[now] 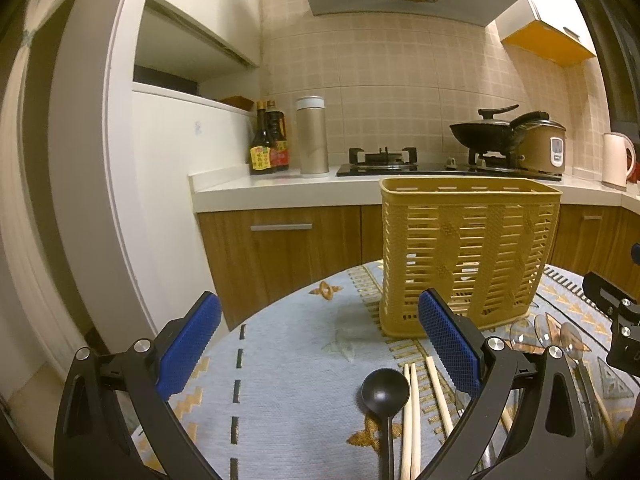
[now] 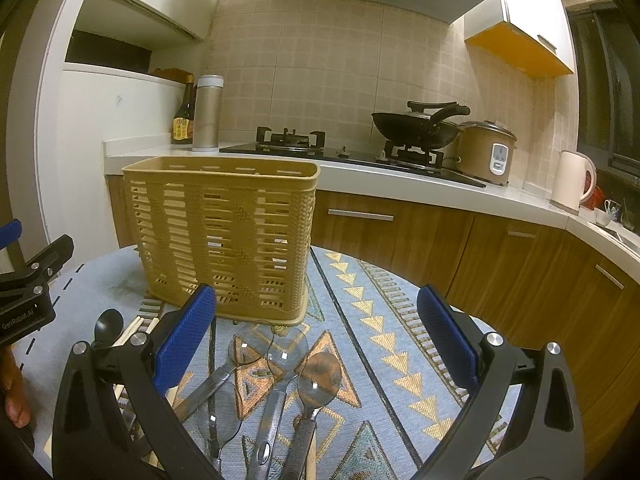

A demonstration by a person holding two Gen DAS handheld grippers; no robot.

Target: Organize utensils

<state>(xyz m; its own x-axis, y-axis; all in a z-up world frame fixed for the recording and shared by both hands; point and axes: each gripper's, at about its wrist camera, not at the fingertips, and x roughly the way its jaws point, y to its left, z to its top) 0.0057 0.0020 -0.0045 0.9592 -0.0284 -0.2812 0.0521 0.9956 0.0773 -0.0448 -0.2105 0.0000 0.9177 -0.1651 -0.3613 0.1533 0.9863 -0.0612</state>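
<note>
Both grippers released, jaws wide, holding nothing: left gripper (image 1: 320,344), right gripper (image 2: 316,340). Near table (image 1: 288,360) edge: black spoon (image 1: 385,390) beside chopsticks (image 1: 412,408); metal spoons (image 2: 316,376) lie just right of them. Yellow utensil basket (image 2: 224,240) stands upright toward the far edge.

Both views are dim and warm, with a yellow-orange cast over the beige tiled wall (image 1: 384,64). Light falls from above, brightest at the upper right of the left wrist view. Fisheye distortion bends the white door frame (image 1: 80,168) at the left and blackens the corners. Small glints sit on the clear plastic spoons (image 2: 280,350) at lower centre; fine detail is soft and grainy
</note>
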